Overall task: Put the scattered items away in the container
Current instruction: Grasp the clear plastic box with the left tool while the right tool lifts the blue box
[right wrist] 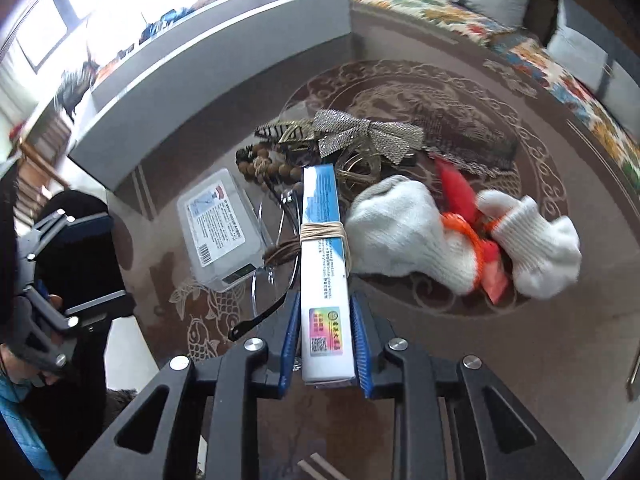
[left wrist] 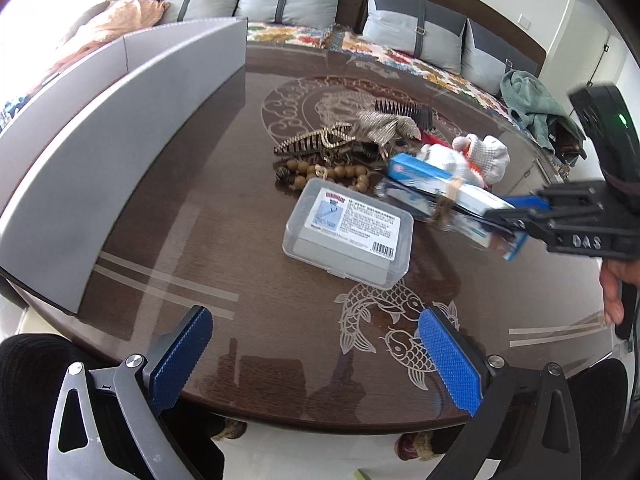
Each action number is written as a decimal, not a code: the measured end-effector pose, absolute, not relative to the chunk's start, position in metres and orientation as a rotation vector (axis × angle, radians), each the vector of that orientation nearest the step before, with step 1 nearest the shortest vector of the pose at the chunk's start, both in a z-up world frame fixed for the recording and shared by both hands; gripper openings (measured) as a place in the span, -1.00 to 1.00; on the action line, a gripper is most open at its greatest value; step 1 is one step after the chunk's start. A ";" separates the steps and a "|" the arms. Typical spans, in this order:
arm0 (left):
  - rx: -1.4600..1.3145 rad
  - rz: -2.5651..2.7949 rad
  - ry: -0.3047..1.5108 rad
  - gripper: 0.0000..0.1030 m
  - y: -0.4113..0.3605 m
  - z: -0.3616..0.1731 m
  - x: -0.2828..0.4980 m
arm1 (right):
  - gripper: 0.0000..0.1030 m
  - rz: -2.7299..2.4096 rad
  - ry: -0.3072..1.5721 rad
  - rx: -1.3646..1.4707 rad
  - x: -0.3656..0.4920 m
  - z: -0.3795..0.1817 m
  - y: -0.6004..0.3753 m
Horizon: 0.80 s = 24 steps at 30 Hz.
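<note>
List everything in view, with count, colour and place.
Long box: one, blue and white, rubber-banded, held in the right tool.
Clear case: one, labelled, table middle.
Work gloves: two, white with orange cuffs, right of the box.
Bead bracelet: one, brown, behind the case.
Bow clip: one, silver glitter, in the pile.
Comb: one, black, far side.
Glasses: one pair, thin frame, under the box.
Container: one, grey, left.
Table: brown.
Left tool: open, empty.
Right tool: gripping the box.

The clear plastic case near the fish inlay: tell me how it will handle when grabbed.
The clear plastic case looks rigid, so it should hold its shape. Its smooth walls may slip between the open left gripper pads. Lying flat on the glossy table, it would likely slide rather than tip.
</note>
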State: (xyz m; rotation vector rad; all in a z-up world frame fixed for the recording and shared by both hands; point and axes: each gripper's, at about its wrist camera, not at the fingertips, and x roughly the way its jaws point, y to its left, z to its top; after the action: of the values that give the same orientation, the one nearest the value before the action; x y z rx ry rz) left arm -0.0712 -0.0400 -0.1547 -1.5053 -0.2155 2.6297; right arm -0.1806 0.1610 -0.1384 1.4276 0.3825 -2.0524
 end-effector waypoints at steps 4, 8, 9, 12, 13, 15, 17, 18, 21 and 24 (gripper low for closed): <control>-1.530 2.610 -0.224 1.00 -0.037 -0.160 -0.073 | -0.48 -2.052 0.311 1.486 -0.172 -0.152 0.180; -1.512 2.618 -0.172 1.00 -0.028 -0.159 -0.071 | -0.43 -2.049 0.336 1.504 -0.160 -0.164 0.186; -1.510 2.618 -0.156 1.00 -0.026 -0.159 -0.071 | -0.42 -2.048 0.327 1.502 -0.160 -0.164 0.187; -1.512 2.605 -0.124 1.00 -0.021 -0.160 -0.071 | -0.43 -2.055 0.303 1.492 -0.161 -0.160 0.189; -1.512 2.601 -0.121 1.00 -0.020 -0.160 -0.072 | -0.43 -2.066 0.311 1.488 -0.162 -0.157 0.187; -1.511 2.598 -0.123 1.00 -0.020 -0.160 -0.072 | -0.43 -2.061 0.325 1.493 -0.166 -0.154 0.184; -1.511 2.596 -0.134 1.00 -0.022 -0.160 -0.072 | -0.43 -2.045 0.380 1.497 -0.169 -0.153 0.174; -1.511 2.595 -0.140 1.00 -0.023 -0.160 -0.072 | -0.43 -2.036 0.417 1.503 -0.171 -0.155 0.169; -1.508 2.597 -0.155 1.00 -0.026 -0.158 -0.072 | -0.49 -2.015 0.497 1.530 -0.174 -0.166 0.157; -1.507 2.600 -0.174 1.00 -0.031 -0.158 -0.071 | -0.58 -2.059 0.426 1.534 -0.174 -0.163 0.161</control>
State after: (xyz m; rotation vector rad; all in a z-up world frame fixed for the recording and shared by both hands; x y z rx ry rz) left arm -0.0709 -0.0309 -0.1576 -1.5070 -0.1742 2.6003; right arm -0.1740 0.1605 -0.1634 1.5335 0.4257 -2.0593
